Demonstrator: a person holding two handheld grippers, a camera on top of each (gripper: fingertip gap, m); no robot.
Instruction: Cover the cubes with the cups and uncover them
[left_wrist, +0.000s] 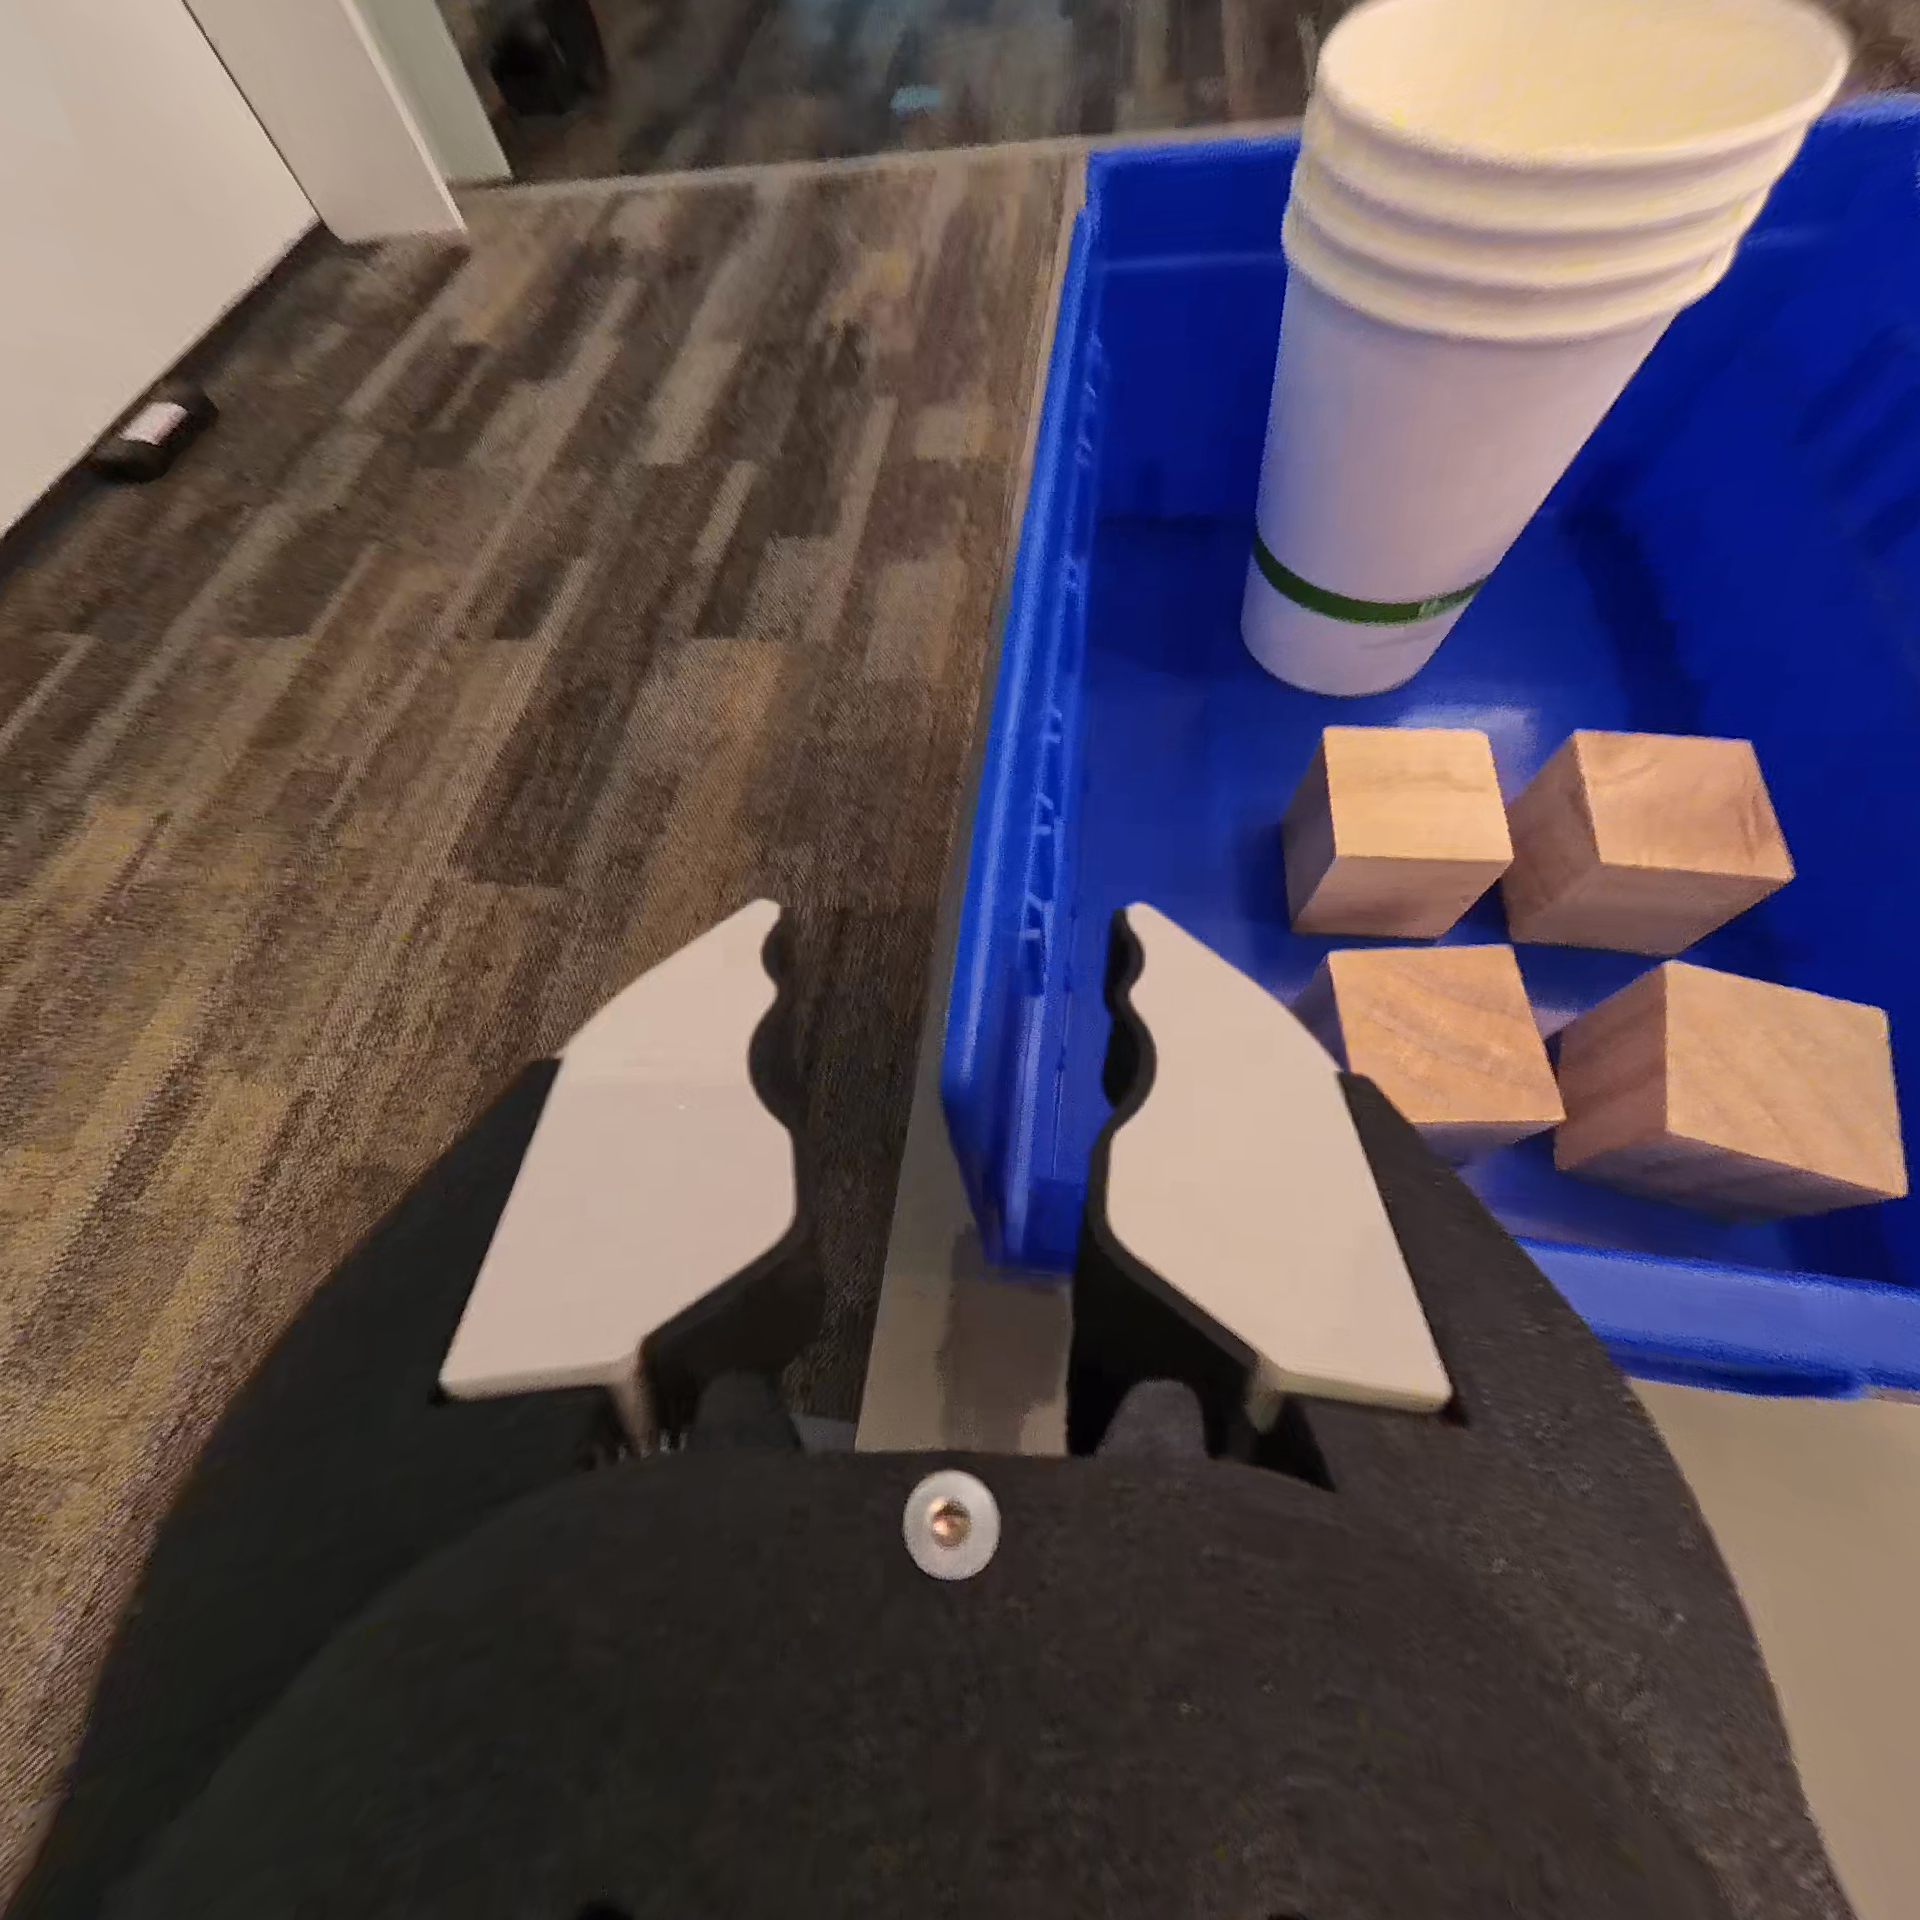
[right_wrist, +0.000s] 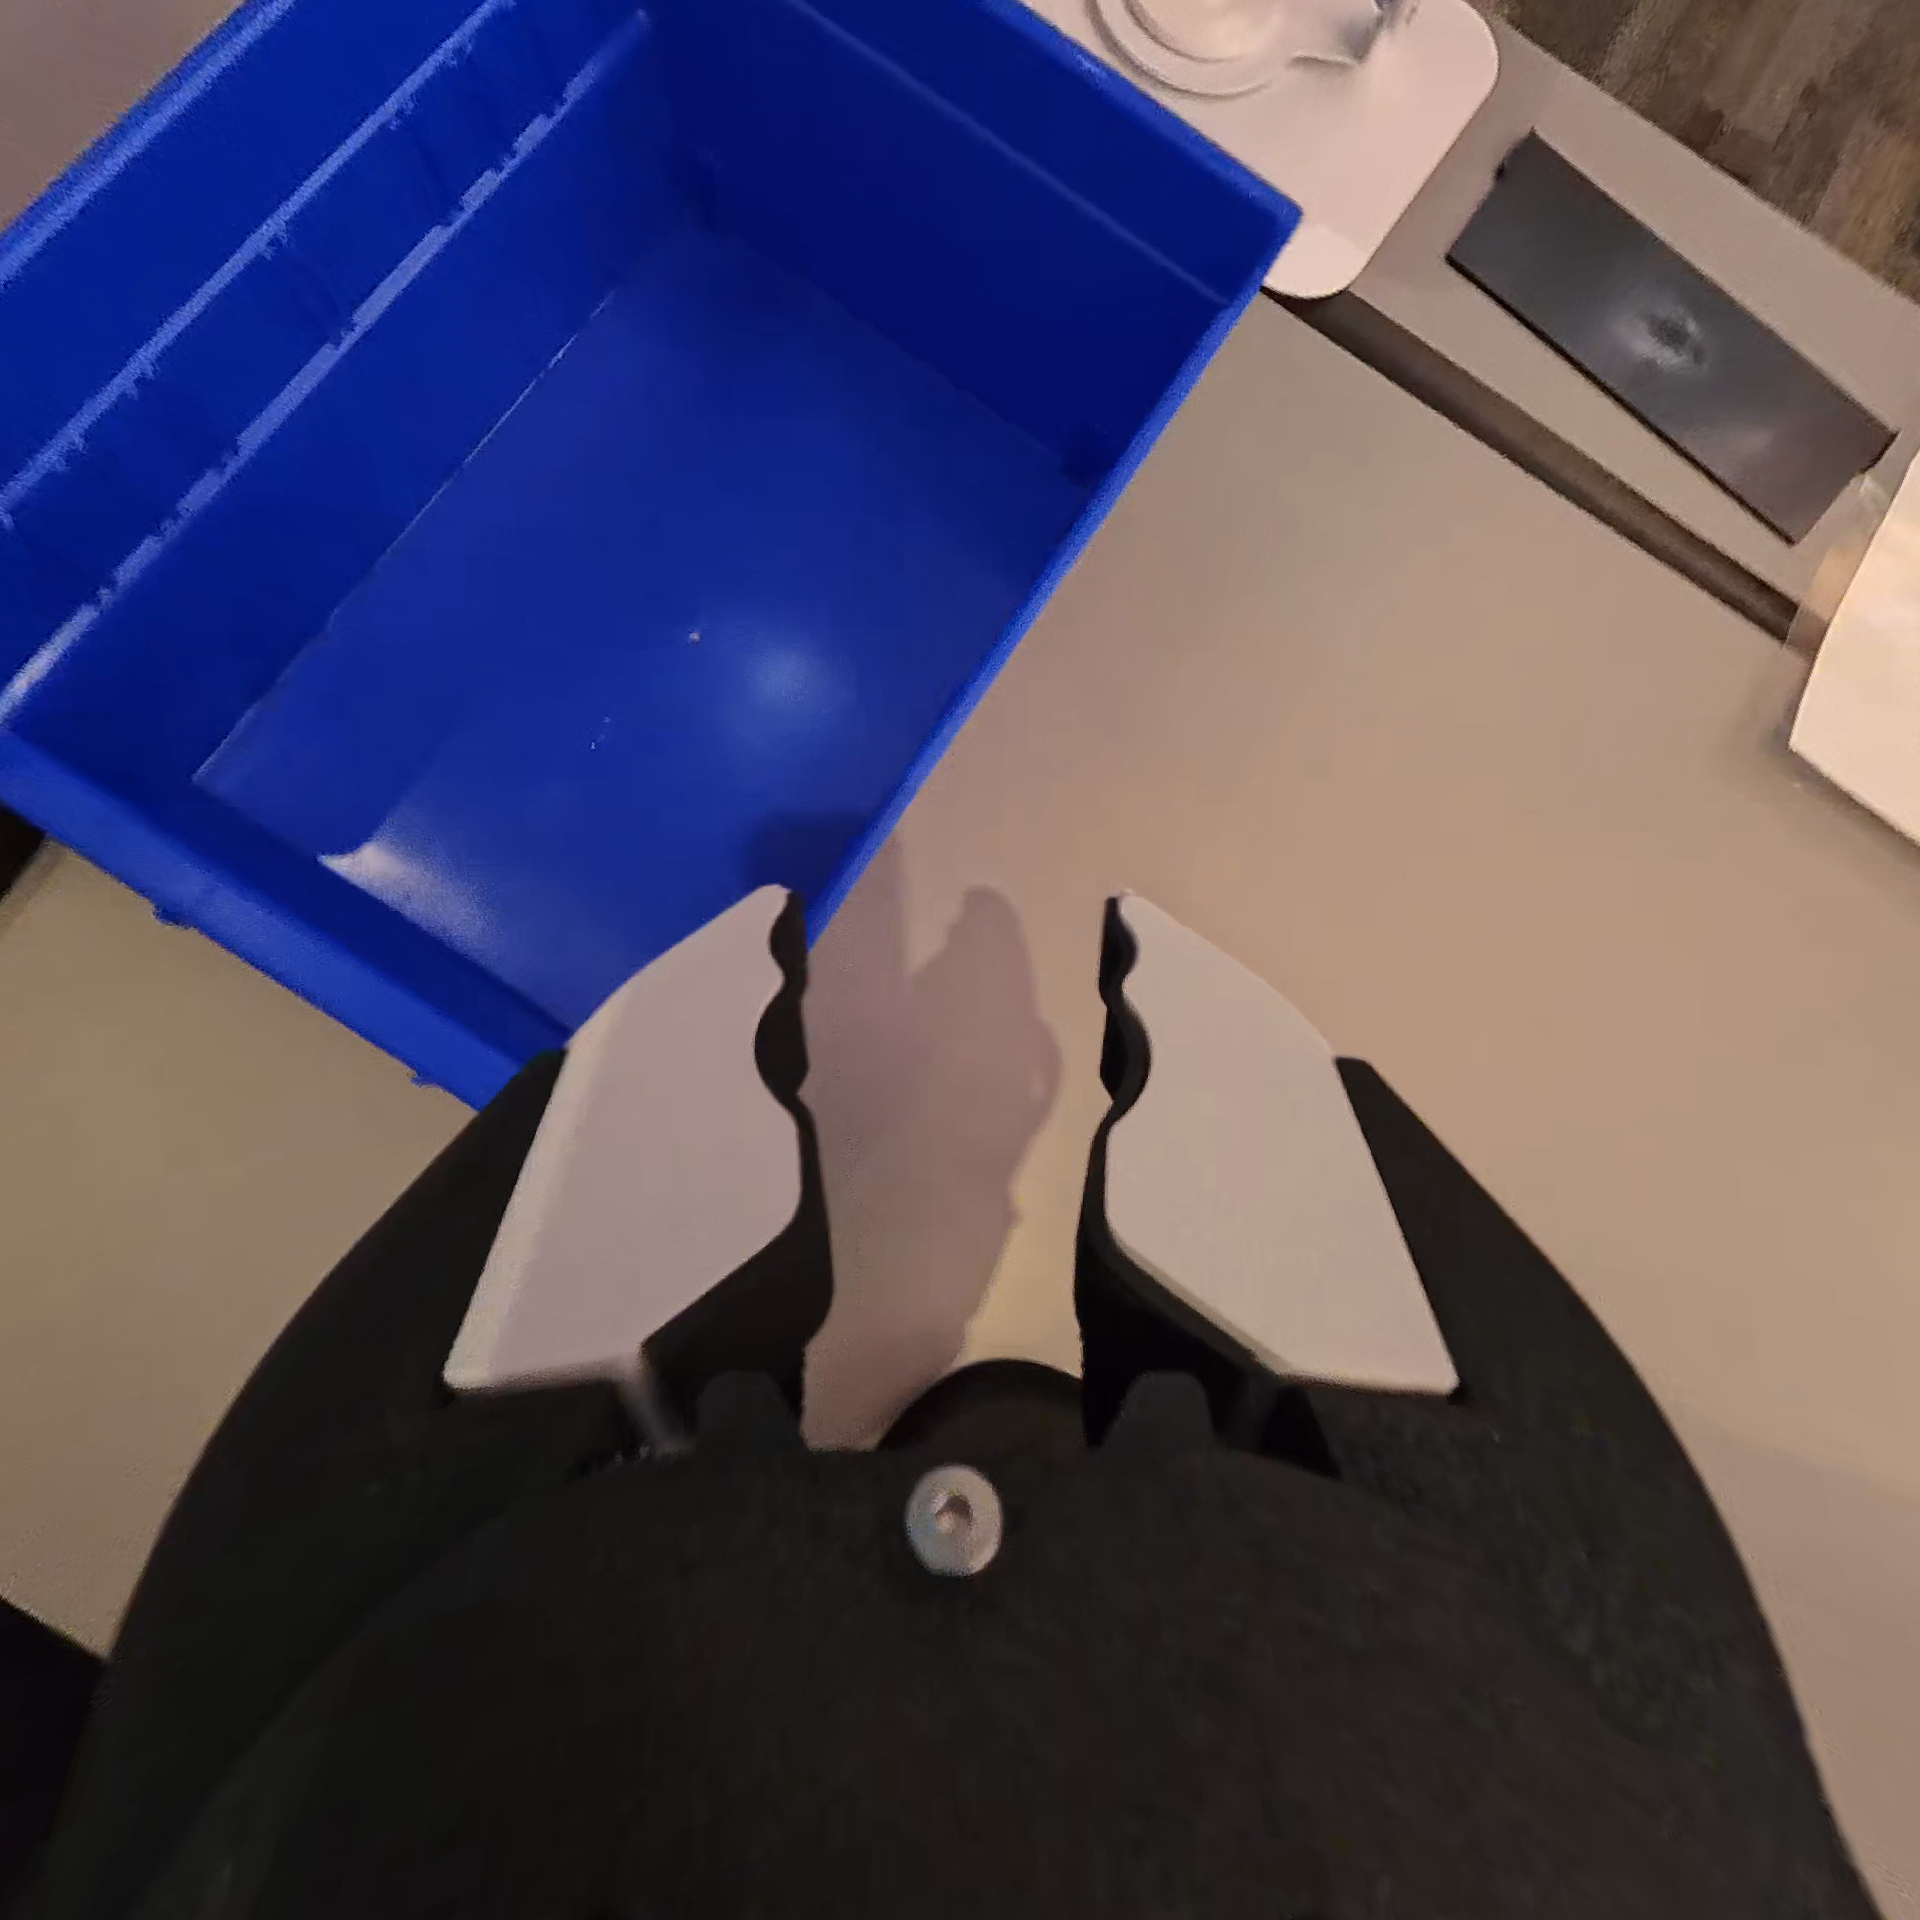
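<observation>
The cubes, four wooden ones (left_wrist: 1397, 826) (left_wrist: 1647, 836) (left_wrist: 1439, 1034) (left_wrist: 1730, 1086), are sitting bunched together on the floor of a blue plastic bin (left_wrist: 1023, 831), the pairs touching or nearly so. Just beyond them a stack of white paper cups (left_wrist: 1455, 364) is standing mouth-up in the same bin, leaning a little, with a green band near its base.

The bin is resting at the edge of a beige table (left_wrist: 961, 1340), and past that edge a carpet of brown and grey patches (left_wrist: 468, 623) is spreading out toward a white wall (left_wrist: 125, 208).

In the right wrist view a blue bin (right_wrist: 1101, 665) is lying on the beige tabletop (right_wrist: 1403, 831) with nothing in the part shown; whether it is the same bin cannot be told. A dark recessed panel (right_wrist: 1662, 353) is showing at the far side.

The left gripper (left_wrist: 951, 920) is hovering over the bin's left wall with its jaws spread and holding nothing. The right gripper (right_wrist: 951, 914) is hanging above the tabletop beside the bin's corner, jaws likewise apart and bare.
</observation>
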